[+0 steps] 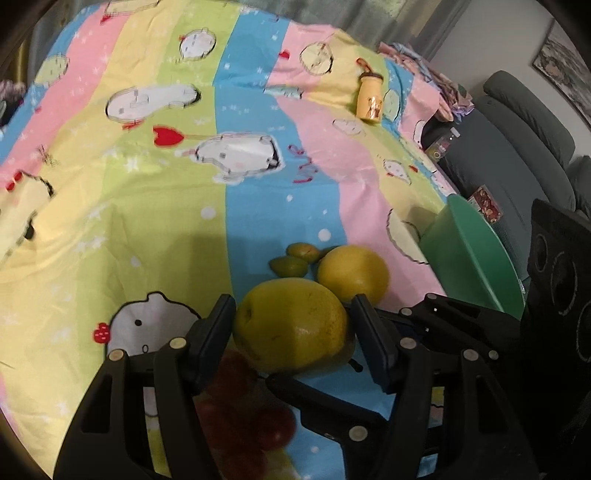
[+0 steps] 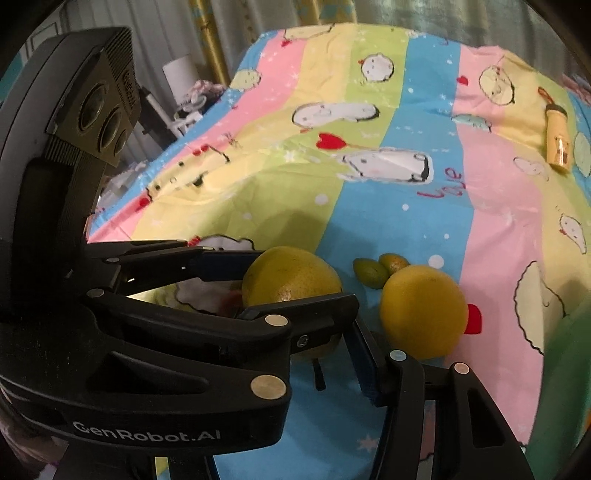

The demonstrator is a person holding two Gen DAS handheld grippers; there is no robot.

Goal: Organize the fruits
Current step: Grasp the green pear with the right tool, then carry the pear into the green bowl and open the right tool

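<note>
My left tool (image 1: 291, 325) is clamped on a large yellow-green pear (image 1: 291, 328), dimpled and faintly speckled. My right tool (image 2: 343, 332) sits just beside it, and I cannot tell its grip. Only the left view shows blurred red fruit (image 1: 247, 406) beneath.

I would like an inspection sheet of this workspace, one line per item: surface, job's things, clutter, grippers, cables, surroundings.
Surface: striped pastel cartoon-print cloth, wrinkled.
Job's things: large yellow-green pear-shaped fruit; round yellow citrus fruit beside it; two small green fruits behind them; blurred red fruits under the left gripper; green plastic basin at the cloth's edge.
Clutter: small yellow bottle lying far back.
Grippers: left gripper has its pads against the pear-shaped fruit; right gripper sits crossed by the left one, state unclear.
Cables: nothing seen.
Surroundings: grey sofa, framed picture, grey curtain.
</note>
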